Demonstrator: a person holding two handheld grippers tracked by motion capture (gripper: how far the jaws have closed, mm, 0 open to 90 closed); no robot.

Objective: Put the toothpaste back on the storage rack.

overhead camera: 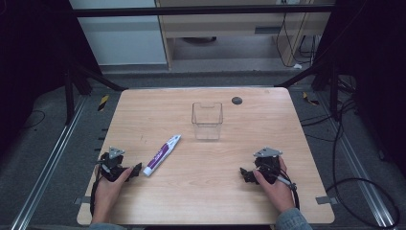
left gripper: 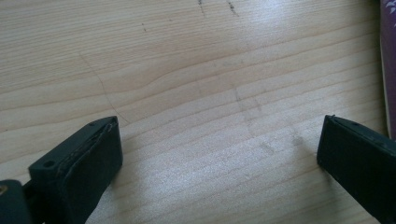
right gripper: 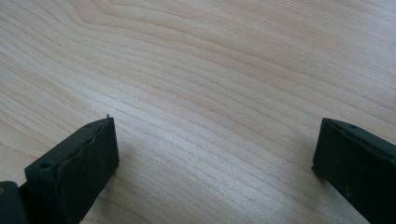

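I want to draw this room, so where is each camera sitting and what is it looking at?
High view: above the person's side, looking down on the table; both hands, left gripper, right gripper.
Left gripper view: rides that gripper, facing bare wood; open jaws, tube at the edge.
Right gripper view: rides that gripper, facing wood; open jaws.
Shared: the wooden table; the tube too.

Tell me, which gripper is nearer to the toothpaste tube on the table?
Left. The left gripper rests just beside the lower end of the toothpaste tube, not touching it. The right gripper rests far off on the opposite side of the table.
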